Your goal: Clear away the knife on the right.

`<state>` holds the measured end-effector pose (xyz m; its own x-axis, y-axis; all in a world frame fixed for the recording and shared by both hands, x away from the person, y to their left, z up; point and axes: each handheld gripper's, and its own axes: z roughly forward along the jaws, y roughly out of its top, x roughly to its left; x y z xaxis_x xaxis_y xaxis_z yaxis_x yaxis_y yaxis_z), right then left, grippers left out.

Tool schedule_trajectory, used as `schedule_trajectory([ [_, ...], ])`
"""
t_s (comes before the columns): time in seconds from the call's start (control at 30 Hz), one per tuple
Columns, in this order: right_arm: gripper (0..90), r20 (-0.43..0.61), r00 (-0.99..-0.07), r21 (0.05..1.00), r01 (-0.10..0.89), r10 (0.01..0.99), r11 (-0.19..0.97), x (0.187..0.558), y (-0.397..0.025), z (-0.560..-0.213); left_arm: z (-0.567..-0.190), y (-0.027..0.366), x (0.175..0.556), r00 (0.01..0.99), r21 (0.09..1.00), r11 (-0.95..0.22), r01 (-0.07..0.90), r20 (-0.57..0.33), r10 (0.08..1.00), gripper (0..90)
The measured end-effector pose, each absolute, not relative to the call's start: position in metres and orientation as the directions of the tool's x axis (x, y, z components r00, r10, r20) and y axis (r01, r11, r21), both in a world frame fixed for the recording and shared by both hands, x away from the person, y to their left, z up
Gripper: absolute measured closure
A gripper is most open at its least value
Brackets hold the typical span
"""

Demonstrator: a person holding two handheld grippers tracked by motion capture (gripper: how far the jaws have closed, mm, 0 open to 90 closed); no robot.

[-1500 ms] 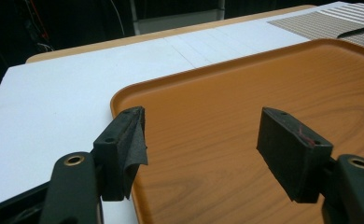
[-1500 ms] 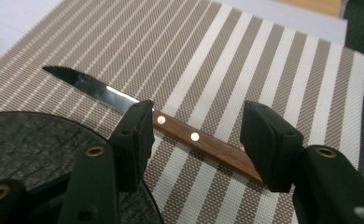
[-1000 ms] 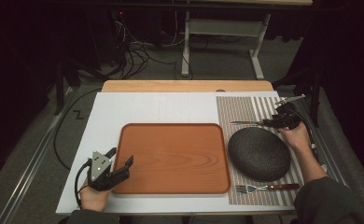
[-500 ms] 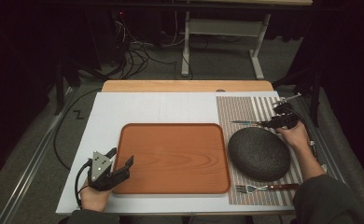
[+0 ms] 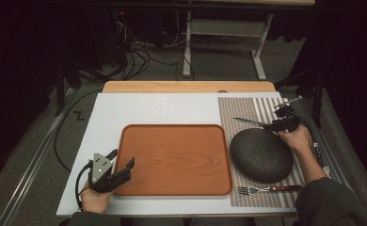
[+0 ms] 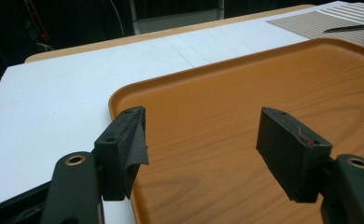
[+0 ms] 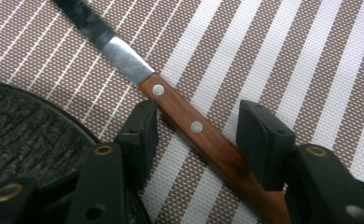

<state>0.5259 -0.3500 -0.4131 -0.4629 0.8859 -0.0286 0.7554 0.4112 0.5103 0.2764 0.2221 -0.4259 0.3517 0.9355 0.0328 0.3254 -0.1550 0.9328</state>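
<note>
A knife with a wooden handle lies on the striped placemat, just behind a dark round plate. My right gripper is down at the mat and open, its jaws either side of the knife handle without clamping it. In the right gripper view the blade points up and left, and the plate's rim shows at the left. My left gripper is open above the near left corner of the brown wooden tray, with nothing between its pads.
A fork with a wooden handle lies on the placemat in front of the plate. A white board covers the table under tray and mat. A table frame and cables stand on the floor beyond the far edge.
My right gripper has shifted slightly left along the knife, settling around its handle. The left gripper and the tray have not moved.
</note>
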Motion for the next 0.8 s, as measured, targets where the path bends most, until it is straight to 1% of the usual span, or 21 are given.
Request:
schedule_trajectory([
  [0.1,52.1,-0.029,-0.456,0.523,0.751,0.889,0.403,0.524,-0.35,-0.414,-0.426,0.222,0.276,0.351,0.933,-0.157,0.323,0.035,0.936,32.9],
  [0.13,57.4,-0.032,-0.46,0.52,0.75,0.887,0.408,0.522,-0.351,-0.413,-0.426,0.222,0.276,0.352,0.933,-0.158,0.323,0.037,0.935,33.0],
  [0.17,57.4,-0.032,-0.46,0.52,0.75,0.887,0.408,0.522,-0.351,-0.413,-0.426,0.222,0.276,0.351,0.934,-0.157,0.322,0.037,0.936,33.0],
  [0.2,59.9,-0.025,-0.462,0.521,0.751,0.886,0.406,0.52,-0.353,-0.413,-0.426,0.222,0.276,0.352,0.933,-0.16,0.321,0.039,0.935,33.0],
  [0.27,61.1,-0.028,-0.465,0.519,0.75,0.885,0.41,0.52,-0.353,-0.413,-0.426,0.222,0.276,0.352,0.933,-0.16,0.322,0.039,0.935,32.9],
  [0.4,71.3,-0.026,-0.464,0.517,0.752,0.886,0.409,0.519,-0.355,-0.412,-0.426,0.222,0.276,0.352,0.933,-0.16,0.322,0.039,0.935,32.9],
  [0.43,76.2,-0.026,-0.465,0.507,0.757,0.885,0.412,0.519,-0.357,-0.411,-0.426,0.222,0.275,0.352,0.934,-0.155,0.32,0.035,0.935,32.9],
  [0.63,77.6,-0.015,-0.473,0.516,0.751,0.881,0.412,0.516,-0.361,-0.412,-0.426,0.221,0.275,0.355,0.934,-0.161,0.319,0.04,0.934,33.0],
  [0.8,77.9,-0.05,-0.478,0.505,0.746,0.877,0.435,0.516,-0.357,-0.411,-0.426,0.221,0.275,0.355,0.934,-0.161,0.319,0.04,0.934,33.0],
])
